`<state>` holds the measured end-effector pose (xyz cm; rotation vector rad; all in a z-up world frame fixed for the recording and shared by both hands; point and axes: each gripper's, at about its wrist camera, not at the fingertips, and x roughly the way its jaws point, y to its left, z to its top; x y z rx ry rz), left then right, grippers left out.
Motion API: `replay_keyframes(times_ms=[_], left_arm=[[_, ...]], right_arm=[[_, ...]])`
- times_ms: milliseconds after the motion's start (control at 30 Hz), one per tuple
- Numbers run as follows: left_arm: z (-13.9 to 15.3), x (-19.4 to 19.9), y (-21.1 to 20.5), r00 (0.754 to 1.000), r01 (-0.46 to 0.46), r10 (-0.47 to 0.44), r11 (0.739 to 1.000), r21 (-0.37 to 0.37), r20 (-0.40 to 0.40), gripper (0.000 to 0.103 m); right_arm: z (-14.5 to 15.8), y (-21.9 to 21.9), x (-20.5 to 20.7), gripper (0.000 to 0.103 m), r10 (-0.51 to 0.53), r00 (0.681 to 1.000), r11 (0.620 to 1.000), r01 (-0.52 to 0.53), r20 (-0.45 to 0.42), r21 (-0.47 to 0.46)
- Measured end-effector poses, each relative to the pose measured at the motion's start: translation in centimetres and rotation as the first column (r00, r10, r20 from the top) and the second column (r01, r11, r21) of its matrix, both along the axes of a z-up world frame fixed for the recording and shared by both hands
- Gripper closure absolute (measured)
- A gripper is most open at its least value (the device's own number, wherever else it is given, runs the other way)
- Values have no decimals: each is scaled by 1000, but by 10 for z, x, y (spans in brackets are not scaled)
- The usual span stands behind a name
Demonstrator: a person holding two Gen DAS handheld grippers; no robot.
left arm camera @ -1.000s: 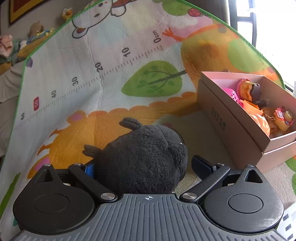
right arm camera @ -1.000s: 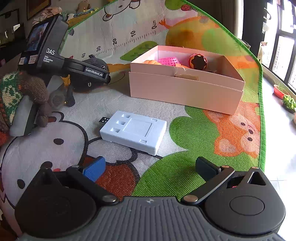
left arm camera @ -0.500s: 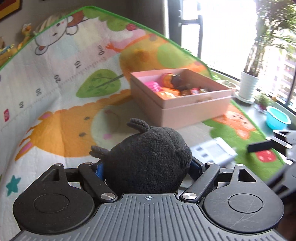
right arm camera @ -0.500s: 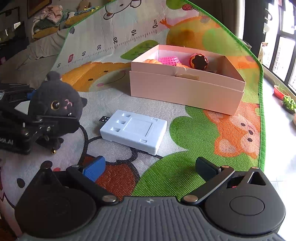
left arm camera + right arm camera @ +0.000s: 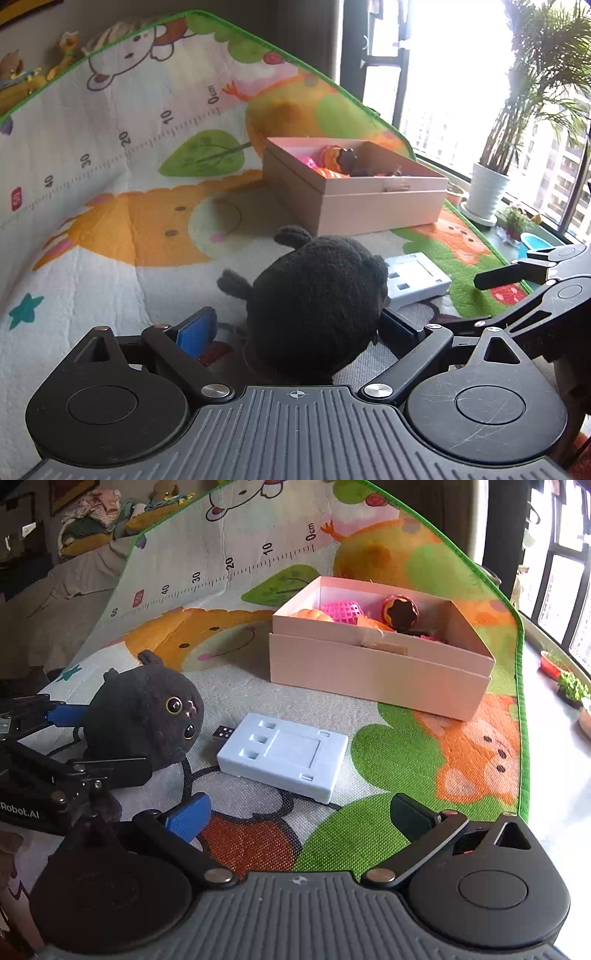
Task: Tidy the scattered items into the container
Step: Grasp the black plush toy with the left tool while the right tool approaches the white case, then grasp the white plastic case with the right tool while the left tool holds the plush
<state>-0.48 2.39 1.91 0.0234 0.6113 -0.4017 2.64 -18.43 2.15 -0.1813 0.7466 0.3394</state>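
While the left hand-held gripper (image 5: 295,328) has just been opening around the black plush cat (image 5: 317,306), its blue pad clear of the fur, the right hand-held gripper (image 5: 301,816) hangs spread above the play mat (image 5: 406,746).

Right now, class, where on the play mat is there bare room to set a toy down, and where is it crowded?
Free: the mat between the pink box and the white plastic case, and the green-and-orange stretch right of the case. Crowded: around the black plush cat, flanked by the left gripper, close to the case.
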Motion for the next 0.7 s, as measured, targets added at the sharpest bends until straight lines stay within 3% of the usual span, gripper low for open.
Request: replay_keyframes(times_ms=[300, 500, 700], left_arm=[[-11, -1, 10, 1000, -19, 18, 998, -60, -20, 4], [-4, -5, 13, 1000, -16, 16, 998, -53, -7, 3], [2, -5, 19, 999, -37, 37, 998, -45, 7, 2]], right_arm=[[5, 21, 16, 0, 13, 1000, 1000, -13, 27, -17], [3, 14, 20, 0, -81, 987, 981, 103, 136, -166], [7, -5, 20, 0, -90, 991, 992, 99, 100, -85]])
